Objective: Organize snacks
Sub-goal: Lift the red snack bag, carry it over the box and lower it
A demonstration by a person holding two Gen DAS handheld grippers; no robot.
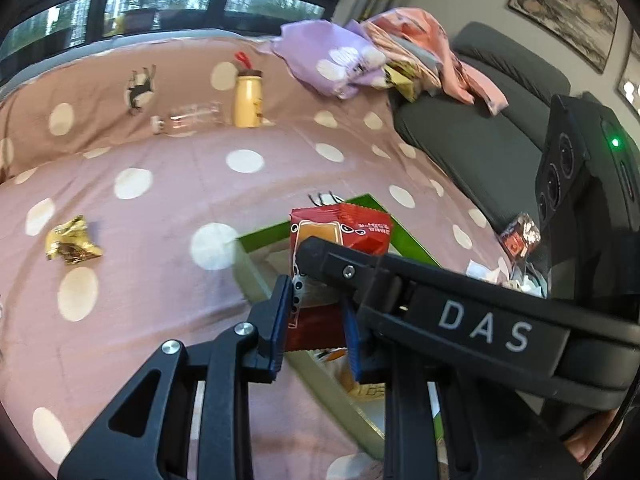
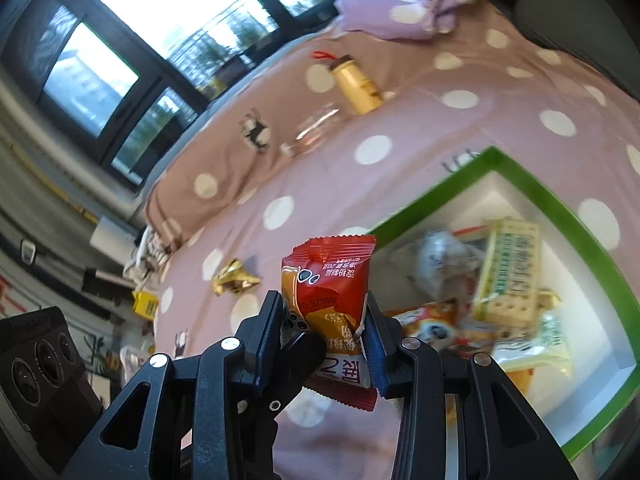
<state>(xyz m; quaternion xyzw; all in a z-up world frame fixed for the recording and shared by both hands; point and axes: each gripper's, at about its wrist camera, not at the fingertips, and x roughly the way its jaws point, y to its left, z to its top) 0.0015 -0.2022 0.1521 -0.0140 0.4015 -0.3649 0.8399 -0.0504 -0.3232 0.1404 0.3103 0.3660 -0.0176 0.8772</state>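
From the left wrist view, the left tongs (image 1: 316,320) are clamping a red snack packet (image 1: 340,236) between their blue pads, holding it upright above the near corner of the green box (image 1: 260,236) that is sitting on the bed (image 1: 160,184). The black finger of the other tool is crossing in front of the packet from the right. A gold wrapper (image 1: 72,242) is lying toward the left edge of the bed, and a yellow bottle (image 1: 249,100) is standing near the far edge beside a clear bottle (image 1: 192,118) lying on its side. A purple pillow (image 1: 336,60) is resting at the far right corner.

From the right wrist view, the right tongs (image 2: 324,332) are gripping the same red snack packet (image 2: 328,276), with the left tool's finger pressing in from the left. The green box (image 2: 532,184) is lying open to the right, holding a cracker pack (image 2: 508,272) and other snacks. The gold wrapper (image 2: 234,278) is lying just left of the packet, on the bed (image 2: 320,184).
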